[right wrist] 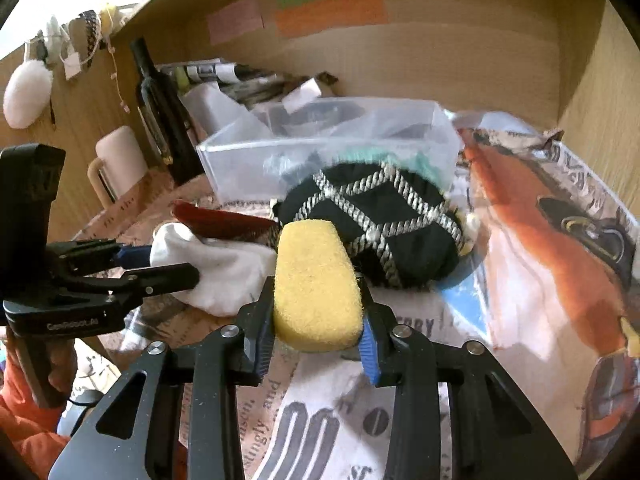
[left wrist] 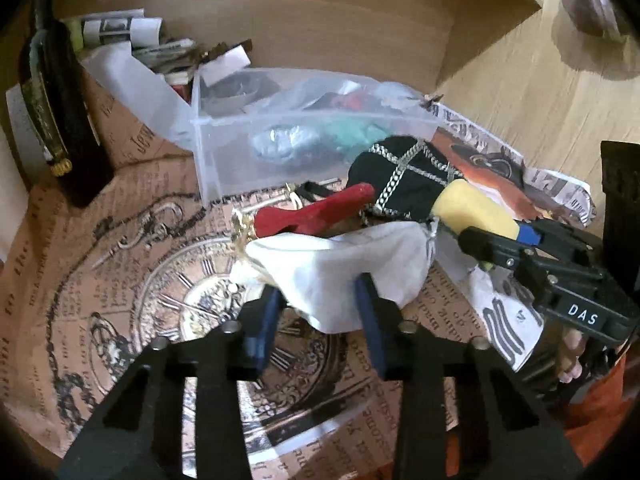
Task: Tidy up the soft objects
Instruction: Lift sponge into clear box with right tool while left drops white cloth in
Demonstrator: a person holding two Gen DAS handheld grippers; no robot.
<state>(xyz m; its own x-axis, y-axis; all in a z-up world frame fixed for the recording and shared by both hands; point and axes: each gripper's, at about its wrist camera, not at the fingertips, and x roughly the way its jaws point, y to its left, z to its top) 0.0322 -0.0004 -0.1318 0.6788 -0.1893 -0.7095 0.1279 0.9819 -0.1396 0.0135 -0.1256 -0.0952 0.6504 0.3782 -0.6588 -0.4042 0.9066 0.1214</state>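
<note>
In the right wrist view, the right gripper [right wrist: 318, 344] sits at the bottom centre of the frame, its jaws clenched on a yellow sponge [right wrist: 316, 284] that stands up between the blue pads [right wrist: 369, 350]. Just above the sponge lies a black pouch [right wrist: 384, 224] crossed with silver cord, in front of a clear plastic box [right wrist: 328, 148] in the middle of the frame. At the left edge, the left gripper [right wrist: 160, 266] reaches in and pinches a white cloth [right wrist: 224, 276], which lies beside the sponge. A red cloth [right wrist: 224, 222] shows just above the white one.

In the left wrist view, the left gripper [left wrist: 320, 308] fills the bottom of the frame, its jaws grasping the lower edge of the white cloth [left wrist: 332, 268] between the blue pads [left wrist: 370, 320]. The red cloth [left wrist: 316, 212] lies just above it, touching the black pouch [left wrist: 404, 176]. The right gripper [left wrist: 508, 248] enters from the right with the sponge [left wrist: 472, 208] held in it. The clear box [left wrist: 304, 136] stands in the upper middle, with soft things inside that are too blurred to name. Printed paper [left wrist: 120, 280] covers the surface below, and a dark bottle [left wrist: 52, 112] stands at the upper left.
</note>
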